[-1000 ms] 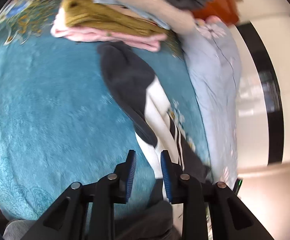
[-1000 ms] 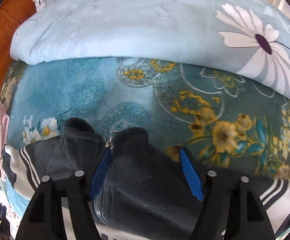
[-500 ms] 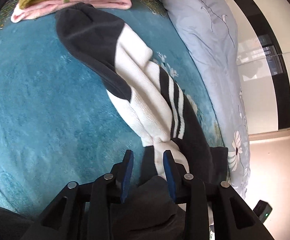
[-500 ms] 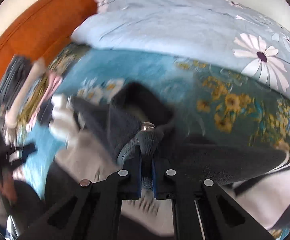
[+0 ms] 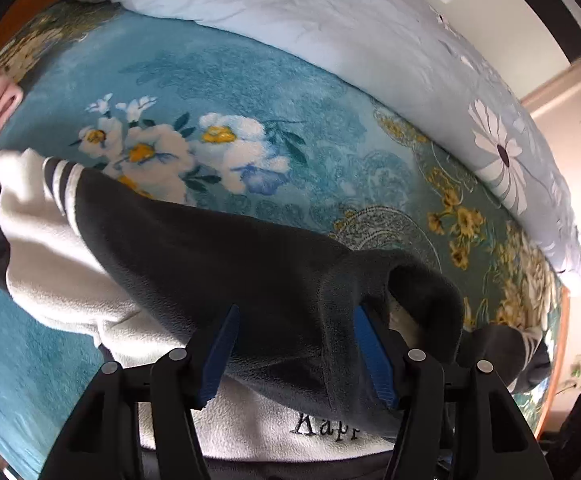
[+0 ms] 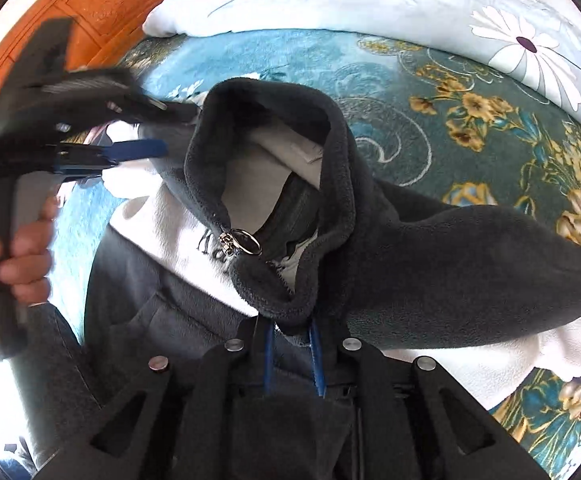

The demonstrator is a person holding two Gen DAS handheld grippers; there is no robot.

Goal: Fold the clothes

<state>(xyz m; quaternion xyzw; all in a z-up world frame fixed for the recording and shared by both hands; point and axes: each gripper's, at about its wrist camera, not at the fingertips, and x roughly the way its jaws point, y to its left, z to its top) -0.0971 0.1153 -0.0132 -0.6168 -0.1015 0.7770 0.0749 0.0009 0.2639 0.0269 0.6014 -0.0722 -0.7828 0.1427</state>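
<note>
Bed surface: a teal blanket [image 5: 218, 80] with white and yellow flower print, bounded at the far side by a pale blue duvet [image 5: 330, 4] with large white daisies. An orange carved headboard [image 6: 102, 4] shows at the upper left in the right wrist view.

The garment, a dark grey and white fleece jacket [image 6: 430, 264], lies spread across the blanket just below both cameras. Its stand-up collar [image 6: 274, 96] gapes open toward the right camera, with a zip pull [image 6: 242, 242] and ring hanging at the neck. One sleeve [image 5: 194, 248] runs to the left in my left wrist view, dark grey, then three stripes, then white. Embroidered lettering sits on the white chest panel; I can read only part of it.

Left gripper [image 5: 296, 356]: its fingers [image 5: 220, 356] have just been opening and stand well apart, with the dark fleece of the shoulder lying between them. I see no pad pressing into the cloth. In the right wrist view the same gripper appears blurred at left, carried by a hand [image 6: 14, 248].

Right gripper [image 6: 293, 354]: fingers nearly together, clamped on a bunched fold of dark fleece just below the collar's front edge. The fold fills the narrow gap between the blue pads.
</note>
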